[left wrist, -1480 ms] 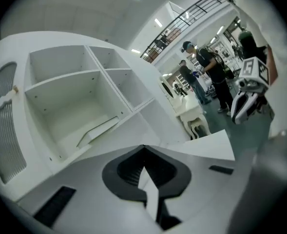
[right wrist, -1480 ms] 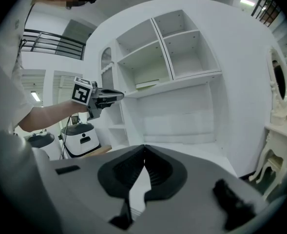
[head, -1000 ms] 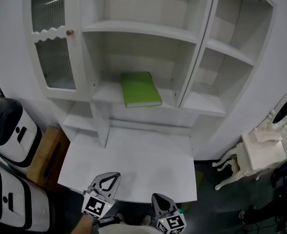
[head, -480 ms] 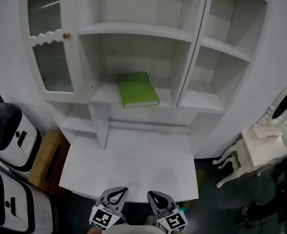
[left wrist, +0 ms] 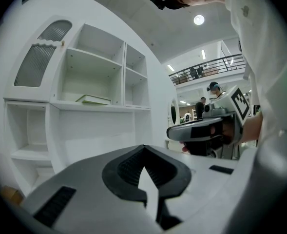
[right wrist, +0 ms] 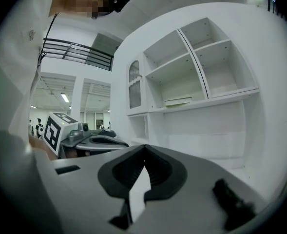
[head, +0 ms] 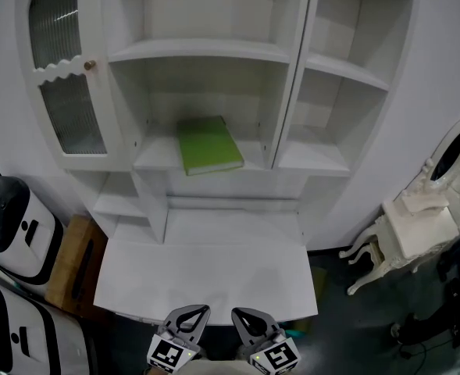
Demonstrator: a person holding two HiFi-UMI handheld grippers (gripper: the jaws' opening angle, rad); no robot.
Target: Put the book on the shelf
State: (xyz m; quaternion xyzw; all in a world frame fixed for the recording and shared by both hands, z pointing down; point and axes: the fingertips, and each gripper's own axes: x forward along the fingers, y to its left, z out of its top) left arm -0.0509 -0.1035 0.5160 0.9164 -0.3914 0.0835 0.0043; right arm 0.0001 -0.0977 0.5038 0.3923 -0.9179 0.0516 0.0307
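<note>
Green book [head: 208,144] lies flat at the shelf [head: 155,157] front edge: likely stiff, light, slick-covered; pinch its near edge. Your left claw [head: 192,312] and right claw [head: 241,314]: closed, empty.

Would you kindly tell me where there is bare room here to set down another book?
The desk top is wholly bare. So are the shelf above the book, the lower right shelf and the upper right shelf. The book's own shelf is tightest: only narrow strips are free either side of it.
</note>
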